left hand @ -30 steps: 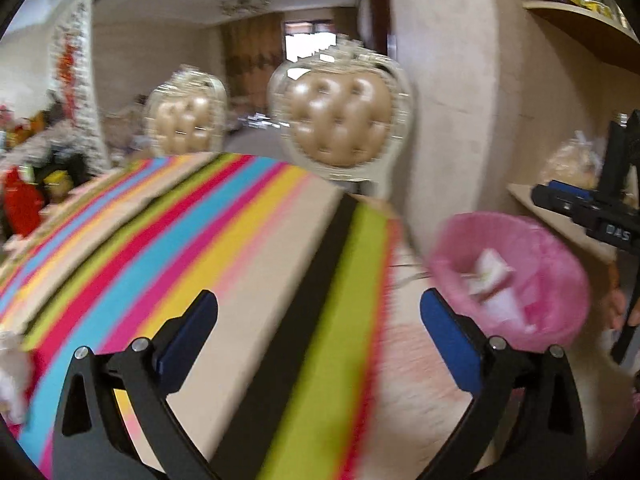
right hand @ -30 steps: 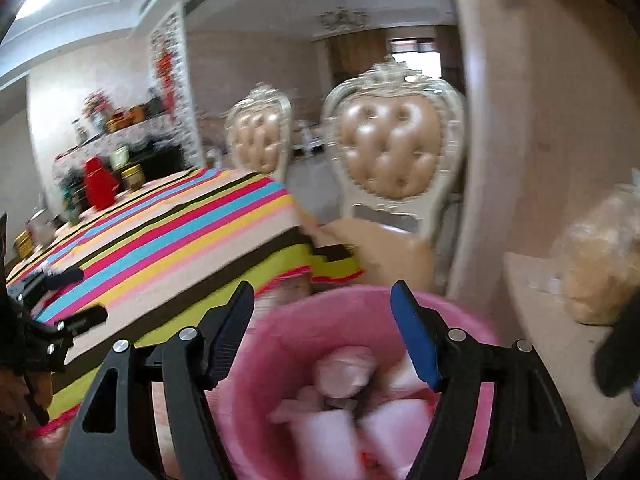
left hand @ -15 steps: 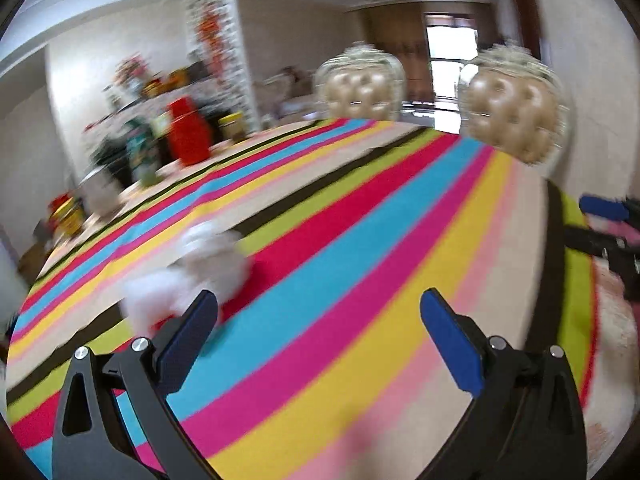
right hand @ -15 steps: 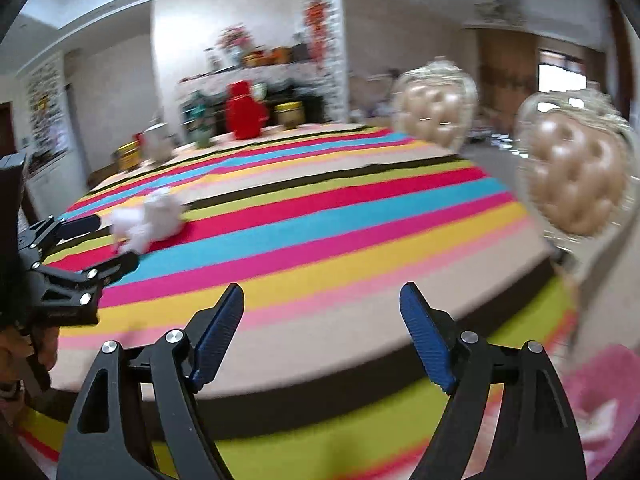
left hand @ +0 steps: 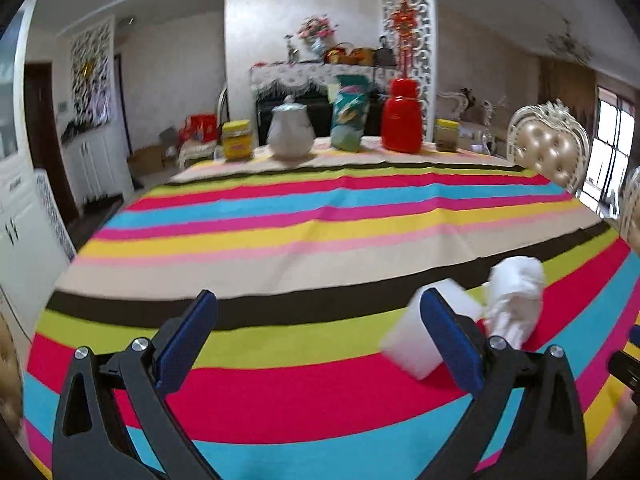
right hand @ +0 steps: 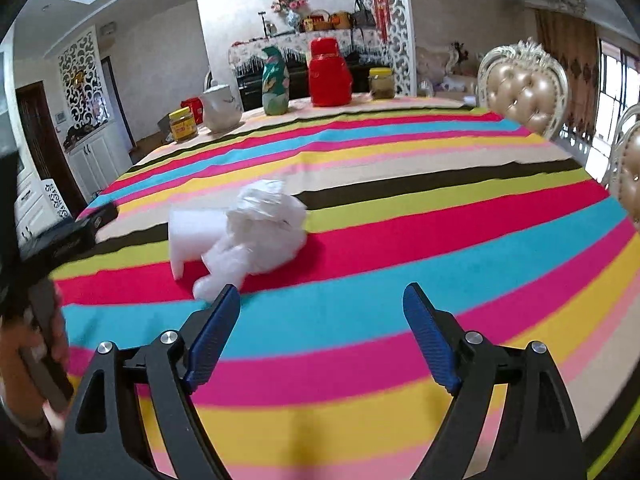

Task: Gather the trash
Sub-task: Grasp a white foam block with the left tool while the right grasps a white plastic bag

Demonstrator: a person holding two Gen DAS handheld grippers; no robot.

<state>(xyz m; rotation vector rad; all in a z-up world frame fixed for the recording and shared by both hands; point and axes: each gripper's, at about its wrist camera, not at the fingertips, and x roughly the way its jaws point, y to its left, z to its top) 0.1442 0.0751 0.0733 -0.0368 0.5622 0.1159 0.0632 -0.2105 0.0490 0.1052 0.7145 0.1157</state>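
Note:
A white paper cup [right hand: 196, 236] lies on its side on the striped tablecloth [right hand: 400, 240], touching a crumpled white tissue wad [right hand: 264, 232]. In the left wrist view the cup [left hand: 416, 340] sits just behind my right fingertip and the wad [left hand: 516, 296] lies right of it. My left gripper [left hand: 320, 336] is open and empty, low over the cloth. My right gripper [right hand: 320, 332] is open and empty, with its left fingertip just in front of the wad. The left gripper shows at the left edge of the right wrist view [right hand: 68, 232].
At the table's far end stand a yellow jar [left hand: 238, 140], a white teapot [left hand: 290, 132], a green patterned vase [left hand: 350, 116], a red container [left hand: 402, 116] and a small jar [left hand: 447, 135]. Padded chairs [right hand: 524, 88] stand along the right side.
Both grippers have swung left, away from the pink bin beside the table, to face the table. The cup and wad are now close in front of them. Both stay open.

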